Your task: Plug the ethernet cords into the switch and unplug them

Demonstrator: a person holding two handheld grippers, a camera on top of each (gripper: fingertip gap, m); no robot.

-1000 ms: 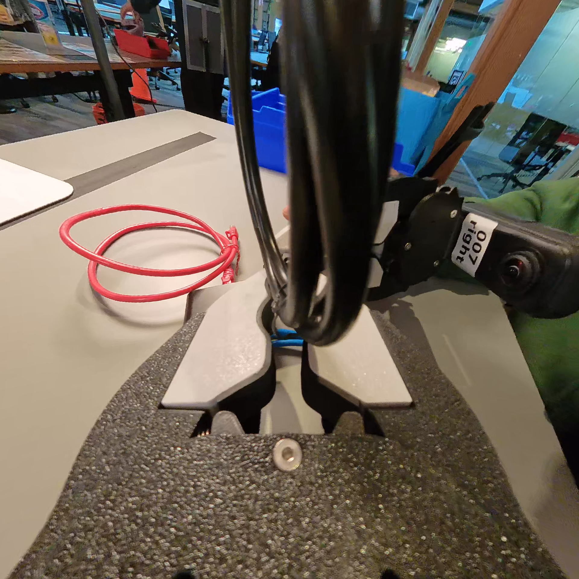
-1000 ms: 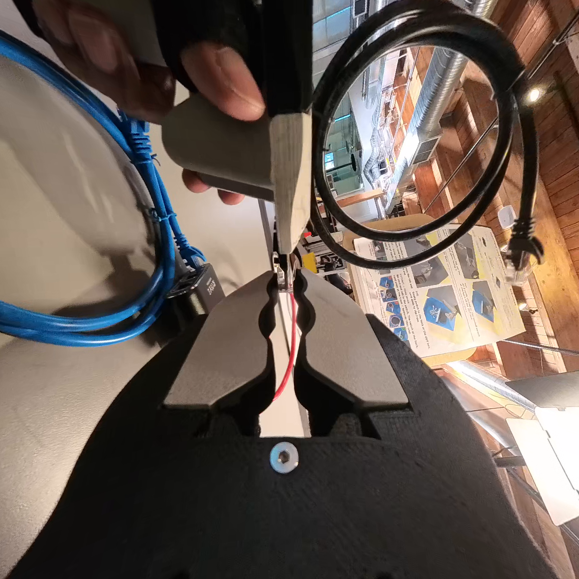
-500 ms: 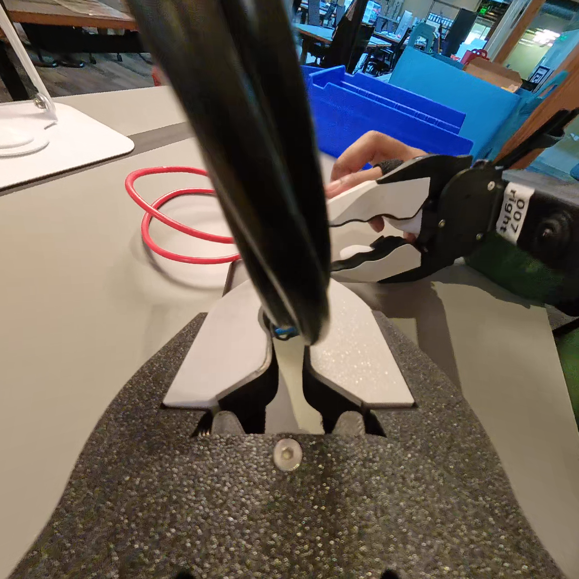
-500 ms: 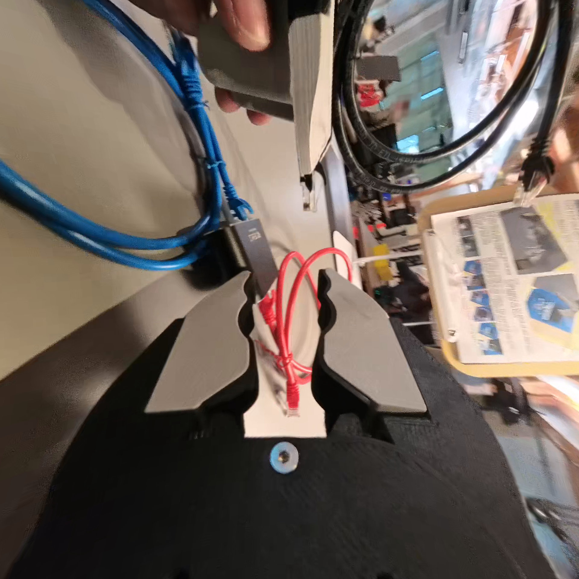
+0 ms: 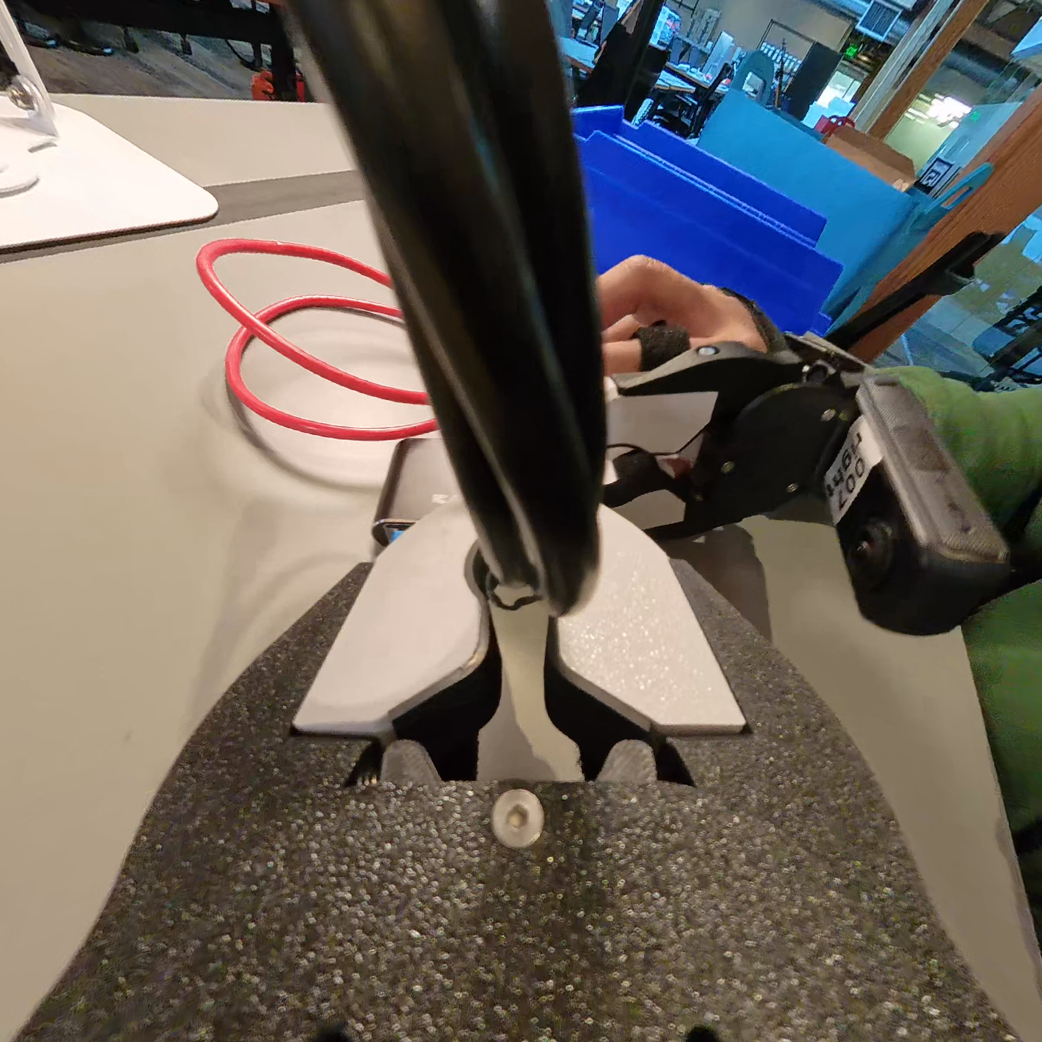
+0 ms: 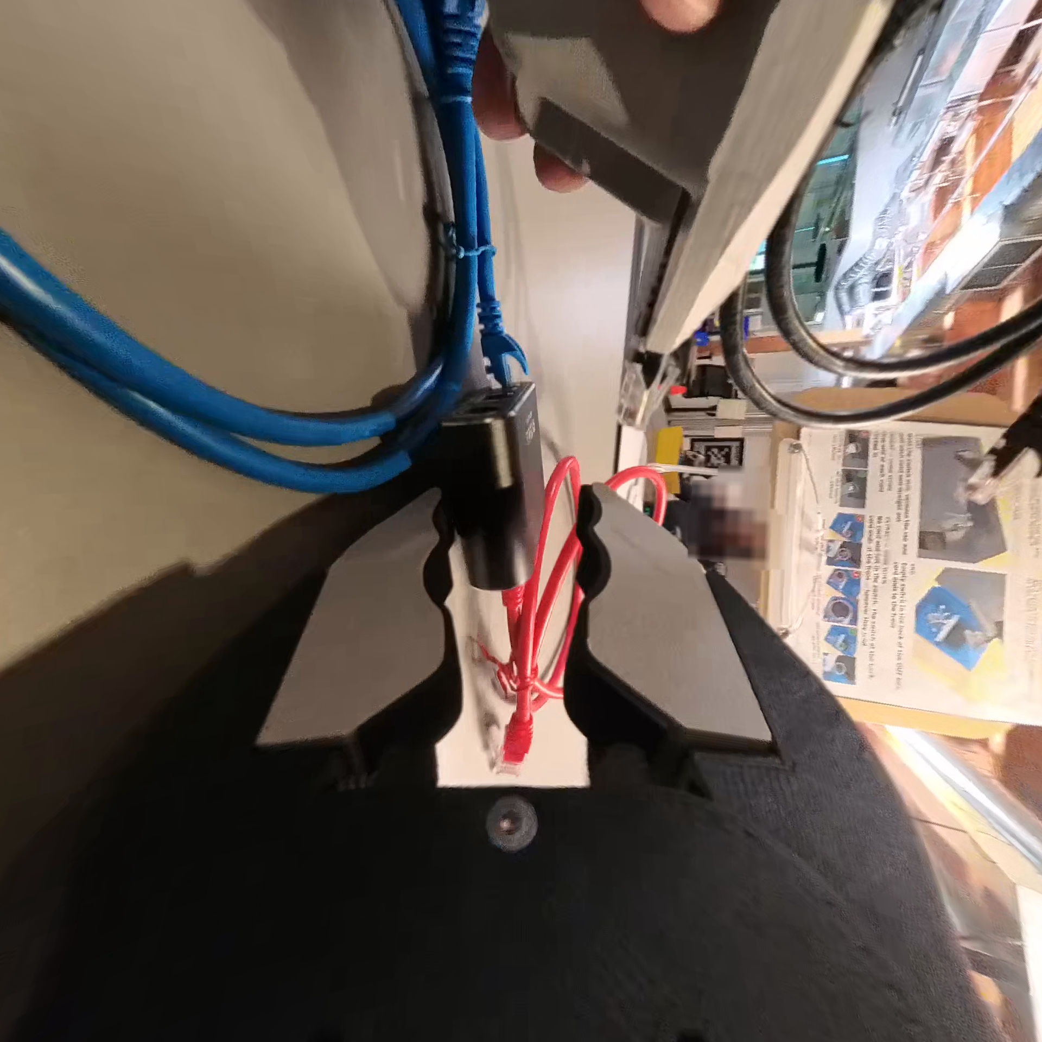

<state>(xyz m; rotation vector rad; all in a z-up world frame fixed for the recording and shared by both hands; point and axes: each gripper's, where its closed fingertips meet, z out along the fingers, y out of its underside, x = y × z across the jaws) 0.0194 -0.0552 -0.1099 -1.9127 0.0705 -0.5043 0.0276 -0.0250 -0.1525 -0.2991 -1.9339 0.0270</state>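
On grey table [image 5: 113, 564]: red cord [image 5: 304, 361] coiled just past switch [image 5: 417, 496]; blue bins [image 5: 705, 214] behind. Black cord [image 5: 479, 282] loops fill centre of L view, blocking most of switch. L gripper [image 5: 521, 586] clamped on black cord, held above table. R gripper [image 6: 510, 541] rolled sideways, fingers apart, straddling switch end, not gripping. R view only: blue cord [image 6: 225, 406] plugged in switch; black cord's loose plug [image 6: 998, 473]

The black ethernet cord [image 5: 479, 282] hides most of the switch [image 5: 414, 490] and part of the red ethernet cord [image 5: 293, 361]. The blue ethernet cord [image 6: 169, 394] runs off the left edge; motion blur smears the poster [image 6: 913, 564].
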